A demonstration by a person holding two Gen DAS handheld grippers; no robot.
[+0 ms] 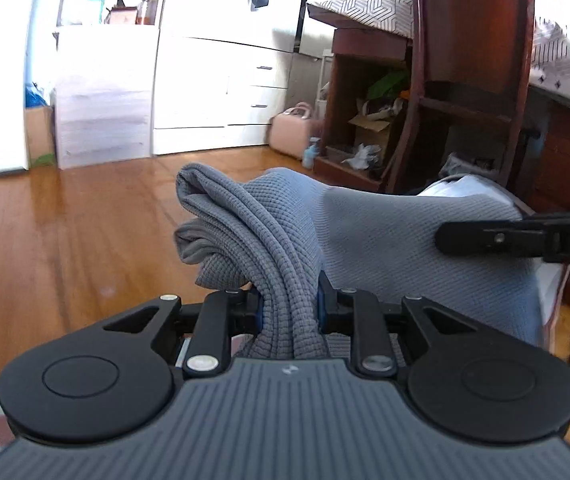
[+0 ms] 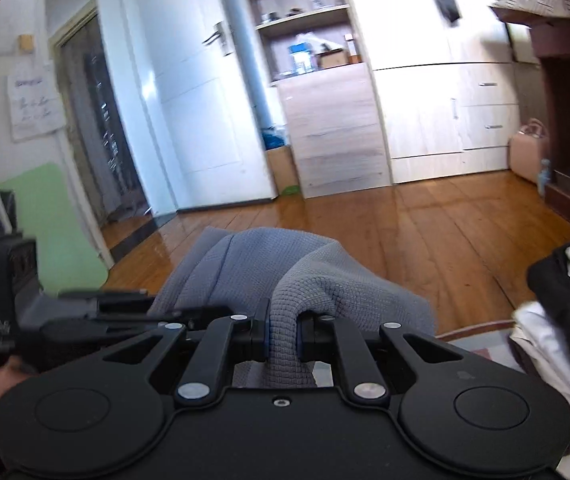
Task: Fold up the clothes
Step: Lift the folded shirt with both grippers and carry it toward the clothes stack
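- Wooden floorboards (image 2: 425,224) run out to white drawers (image 1: 221,84) at twelve o'clock; a dark wooden chair (image 1: 473,60) stands at two o'clock.
- Both claws are clenched on one grey garment (image 1: 385,232): the left gripper (image 1: 289,312) grasps bunched folds, the right gripper (image 2: 283,336) a single ridge.
- It hangs between them, clear of the floor.
- Mid-fold, I'd say; next, lay it flat without slack.
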